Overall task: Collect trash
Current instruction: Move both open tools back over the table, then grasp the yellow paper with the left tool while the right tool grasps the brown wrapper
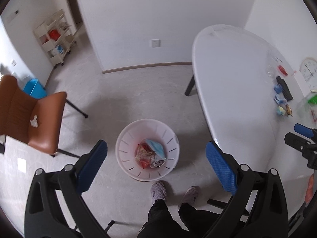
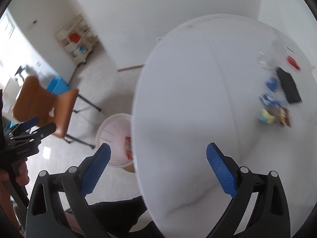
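A white trash bin (image 1: 147, 148) stands on the floor and holds a blue face mask (image 1: 156, 147) and red wrappers (image 1: 144, 155). My left gripper (image 1: 156, 148) is open and empty above the bin. A crumpled tissue (image 1: 34, 121) lies on the brown chair (image 1: 39, 117). Several wrappers (image 2: 274, 109) lie on the white table (image 2: 198, 109) at the far right; they also show in the left wrist view (image 1: 282, 103). My right gripper (image 2: 158, 154) is open and empty over the table's near edge, partly above the bin (image 2: 115, 138).
A black tray (image 2: 288, 85), a red item (image 2: 293, 62) and a clear cup (image 2: 264, 59) sit on the table. A cream shelf cart (image 1: 55, 37) and a blue bin (image 1: 35, 89) stand by the far wall. My feet (image 1: 172, 194) are beside the trash bin.
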